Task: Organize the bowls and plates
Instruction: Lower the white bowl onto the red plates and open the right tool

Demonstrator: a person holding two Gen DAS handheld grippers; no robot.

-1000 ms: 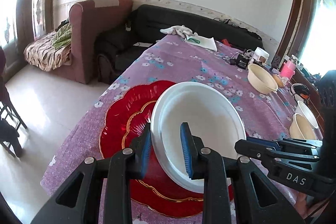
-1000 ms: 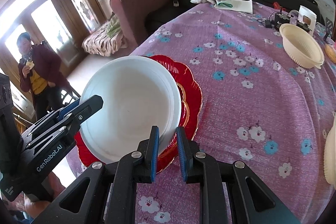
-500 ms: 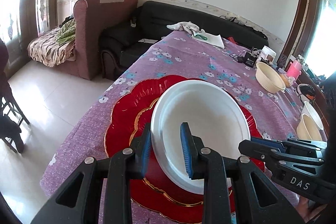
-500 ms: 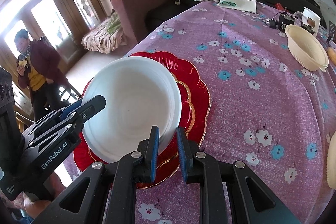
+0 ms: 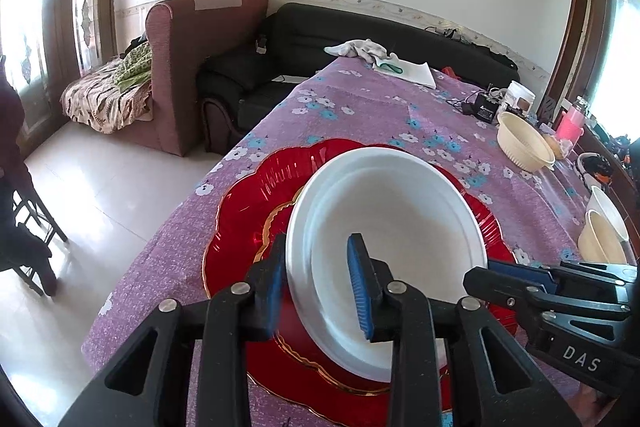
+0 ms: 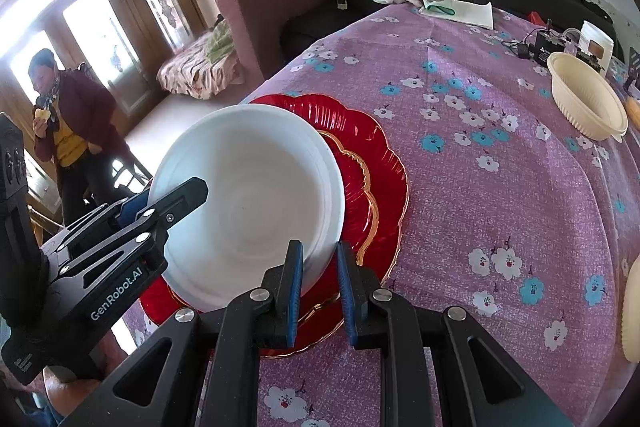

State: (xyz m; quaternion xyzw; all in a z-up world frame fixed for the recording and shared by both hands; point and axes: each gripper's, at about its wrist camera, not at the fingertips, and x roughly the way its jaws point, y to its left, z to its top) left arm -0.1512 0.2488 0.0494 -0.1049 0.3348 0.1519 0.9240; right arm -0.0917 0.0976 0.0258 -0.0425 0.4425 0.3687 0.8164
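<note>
Two grippers share one white plate: my left gripper is clamped on its near-left rim, one blue pad outside and one inside, and my right gripper pinches the opposite rim between its fingers. The plate sits over the red scalloped platter, whose gold-edged border shows all round it; I cannot tell whether the two touch. The platter lies near the corner of the purple flowered tablecloth, its left lobes close to the table edge above the floor. Beyond it the cloth runs bare to a cream ribbed bowl well apart on the right, with two more cream bowls near the right edge
</note>
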